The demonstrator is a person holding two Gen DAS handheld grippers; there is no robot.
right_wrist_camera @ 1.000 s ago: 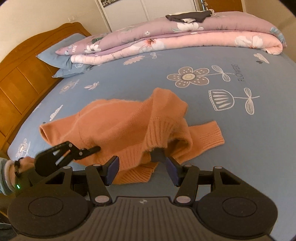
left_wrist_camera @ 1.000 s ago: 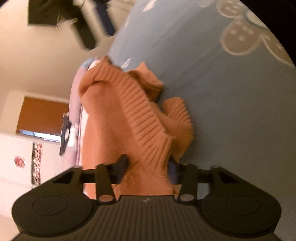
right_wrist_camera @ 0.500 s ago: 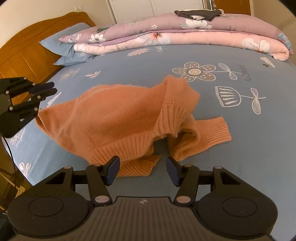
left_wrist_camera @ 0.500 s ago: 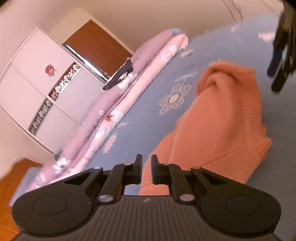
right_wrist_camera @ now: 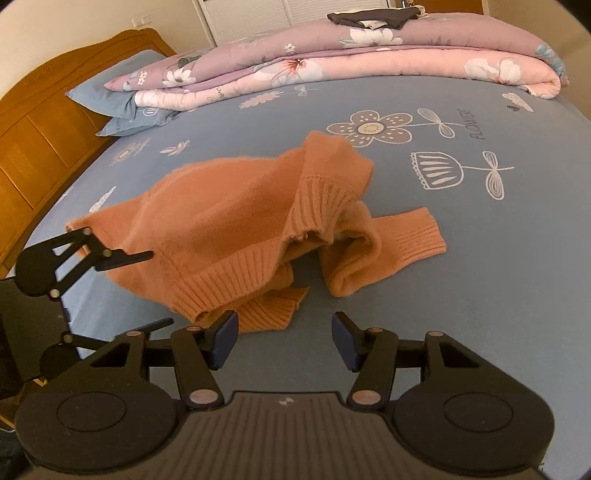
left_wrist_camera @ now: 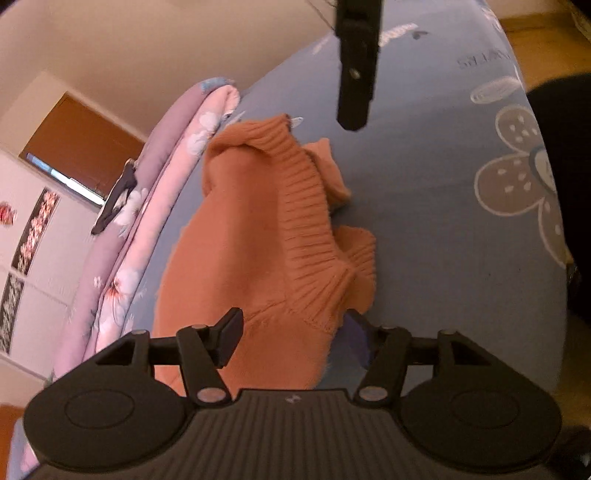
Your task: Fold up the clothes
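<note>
- Left tongs (left_wrist_camera: pixel 293 334): jaws opening, the hem corner of the orange knit sweater (left_wrist_camera: pixel 255 236) lies between them; pads look clear of the cloth, no pinch.
- Right tongs (right_wrist_camera: pixel 282 341): jaws spread, only blue sheet between the pads, nothing held; the ribbed hem of the sweater (right_wrist_camera: pixel 236 225) lies just ahead of the left pad, apart from it.
- Sweater: crumpled heap on the blue flower-print bed sheet (right_wrist_camera: pixel 461 280), straight ahead of both tongs; ribbed band runs across the heap, one ribbed cuff (right_wrist_camera: pixel 413 236) sticks out ahead-right of the right tongs.
- In the right wrist view the left tongs (right_wrist_camera: pixel 155 288) come in from the left edge, one finger over the sweater's near-left edge, the other lower, over the sheet.
- Beyond the sweater, brown flower print (right_wrist_camera: pixel 369 127) on the sheet.
- Far: rolled pink and lilac floral quilt (right_wrist_camera: pixel 351 62) along the bed's far side, small dark garment (right_wrist_camera: pixel 373 16) on top.
- Far left: blue pillows (right_wrist_camera: pixel 122 96) against the wooden headboard (right_wrist_camera: pixel 40 129).
</note>
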